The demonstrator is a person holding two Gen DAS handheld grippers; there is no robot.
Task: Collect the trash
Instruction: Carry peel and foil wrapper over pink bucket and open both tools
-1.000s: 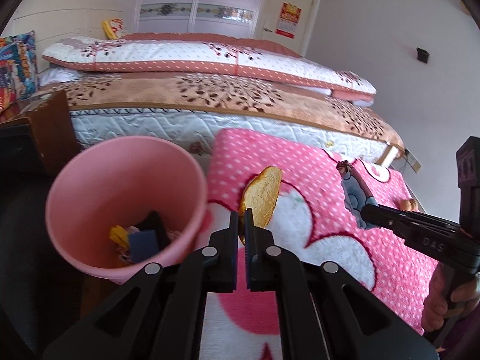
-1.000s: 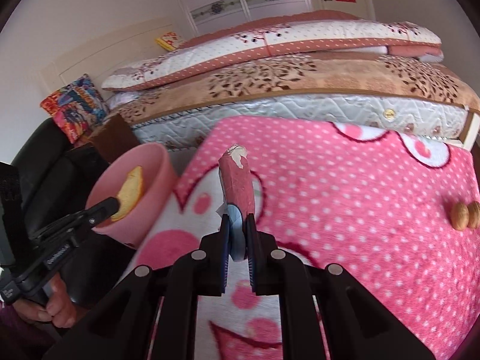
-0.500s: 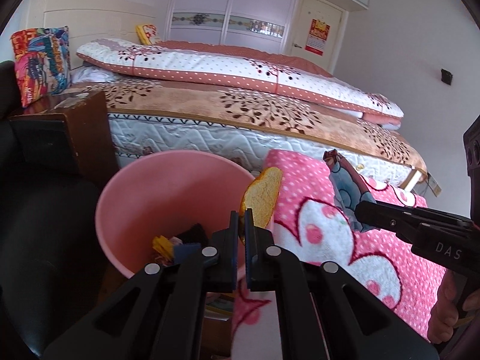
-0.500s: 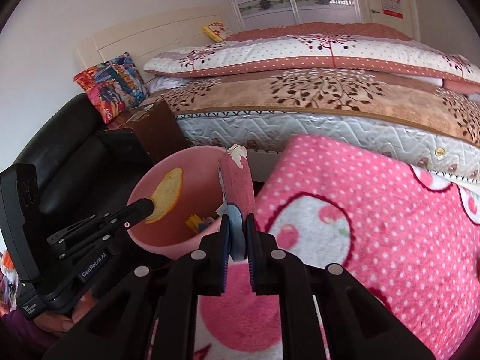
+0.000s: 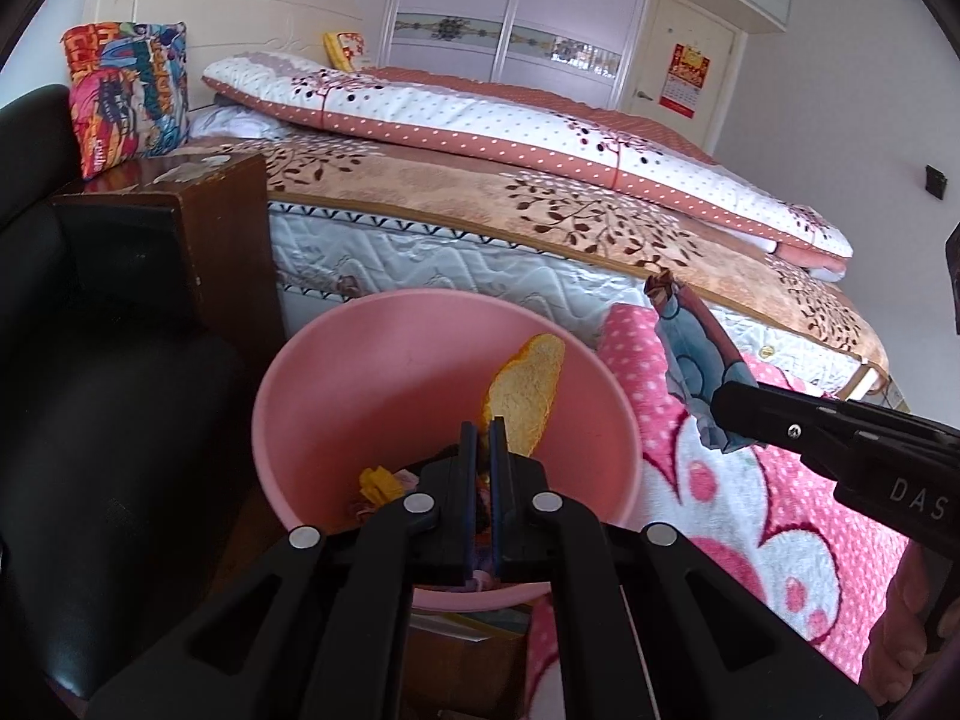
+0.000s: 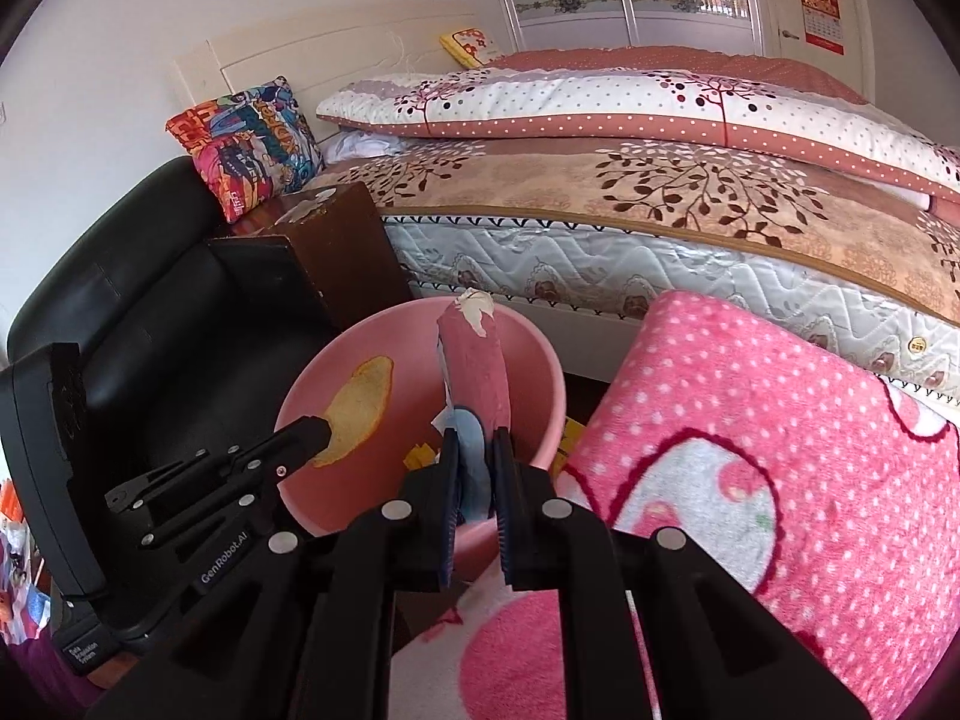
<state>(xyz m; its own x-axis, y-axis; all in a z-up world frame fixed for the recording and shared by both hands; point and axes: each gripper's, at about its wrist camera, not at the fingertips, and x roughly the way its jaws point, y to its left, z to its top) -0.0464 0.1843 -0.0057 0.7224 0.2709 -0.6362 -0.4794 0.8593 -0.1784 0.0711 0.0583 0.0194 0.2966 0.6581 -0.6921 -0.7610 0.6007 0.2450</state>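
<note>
A pink bin (image 5: 312,420) stands beside the bed with several bits of trash in it, one a yellow scrap (image 5: 379,483). My left gripper (image 5: 480,426) is shut on a yellow peel (image 5: 528,390) and holds it over the bin's mouth. My right gripper (image 6: 477,441) is shut on a pink and blue wrapper (image 6: 477,372) and holds it upright over the bin (image 6: 534,360), at its right edge. The left gripper (image 6: 321,435) with the peel (image 6: 357,408) shows in the right wrist view, and the right gripper (image 5: 726,405) with the wrapper (image 5: 690,354) in the left wrist view.
A pink dotted blanket (image 5: 750,516) lies right of the bin. A bed (image 5: 540,222) with quilts runs behind it. A dark wooden cabinet (image 5: 198,240) and a black armchair (image 5: 90,420) stand to the left. A colourful cushion (image 5: 126,96) sits on the cabinet.
Both grippers have moved left from above the pink blanket to above the bin, each still holding its piece of trash.
</note>
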